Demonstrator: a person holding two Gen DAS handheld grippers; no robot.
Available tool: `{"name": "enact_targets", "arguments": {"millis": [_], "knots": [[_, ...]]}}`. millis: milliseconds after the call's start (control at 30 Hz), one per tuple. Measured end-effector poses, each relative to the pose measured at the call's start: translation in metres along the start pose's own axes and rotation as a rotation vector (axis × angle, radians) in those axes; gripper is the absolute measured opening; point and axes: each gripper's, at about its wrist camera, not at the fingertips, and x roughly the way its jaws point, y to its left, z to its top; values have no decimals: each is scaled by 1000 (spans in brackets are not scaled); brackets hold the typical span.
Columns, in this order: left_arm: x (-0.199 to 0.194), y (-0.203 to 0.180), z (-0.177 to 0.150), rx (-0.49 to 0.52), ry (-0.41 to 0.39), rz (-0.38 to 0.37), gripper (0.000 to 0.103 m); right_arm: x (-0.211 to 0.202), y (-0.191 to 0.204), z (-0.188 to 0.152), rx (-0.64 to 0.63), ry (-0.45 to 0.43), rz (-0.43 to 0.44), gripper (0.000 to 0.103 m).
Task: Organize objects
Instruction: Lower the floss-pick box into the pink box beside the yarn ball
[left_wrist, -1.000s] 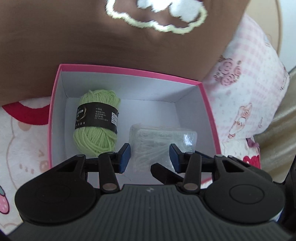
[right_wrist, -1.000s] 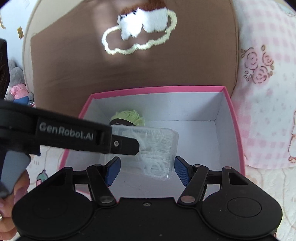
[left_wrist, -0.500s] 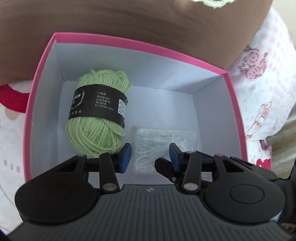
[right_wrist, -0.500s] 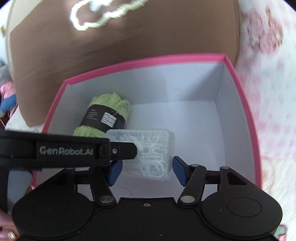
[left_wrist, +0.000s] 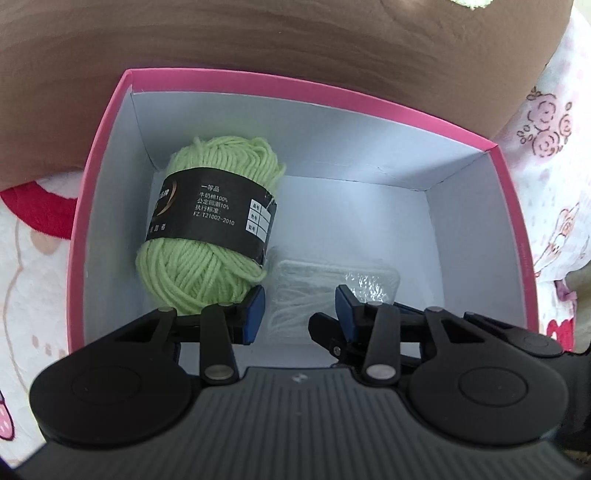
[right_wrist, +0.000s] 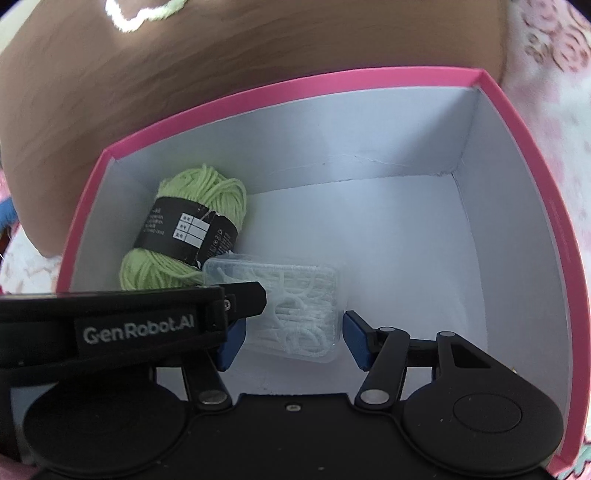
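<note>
**Both grippers low over the clear packet in the pink box**

Nearest the lenses, the right gripper (right_wrist: 293, 338) straddles a clear, flat plastic packet of white looped pieces (right_wrist: 295, 314). Its blue pads (right_wrist: 355, 339) stand on either side of the packet's near end with a visible gap on the right side, so the jaws are open around it, not pressing; they have just been closing, with the packet between them. The left gripper (left_wrist: 299, 312) reaches in from the left, one black finger (right_wrist: 240, 297) lying across the packet's left corner. Its jaws are narrowly parted and empty, with the same packet (left_wrist: 332, 291) just beyond their tips.

The packet lies flat on the white floor of the pink-rimmed cardboard box (right_wrist: 495, 103), its long axis running away from the right gripper. The right gripper looks better placed to take it.

Just past the packet, touching its far left corner, a light-green yarn skein with a black paper band (left_wrist: 207, 229) rests near the box's left wall. Behind the box rises a brown plush cushion (left_wrist: 258, 37).
</note>
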Motion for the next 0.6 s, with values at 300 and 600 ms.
{"name": "enact_targets", "arguments": {"millis": [300, 600], "knots": [[-3, -2, 4, -2, -33, -56, 45, 4, 14, 7, -159, 1, -70, 58], [-10, -7, 4, 19, -52, -73, 47, 7, 18, 5, -242, -30, -52, 58]]}}
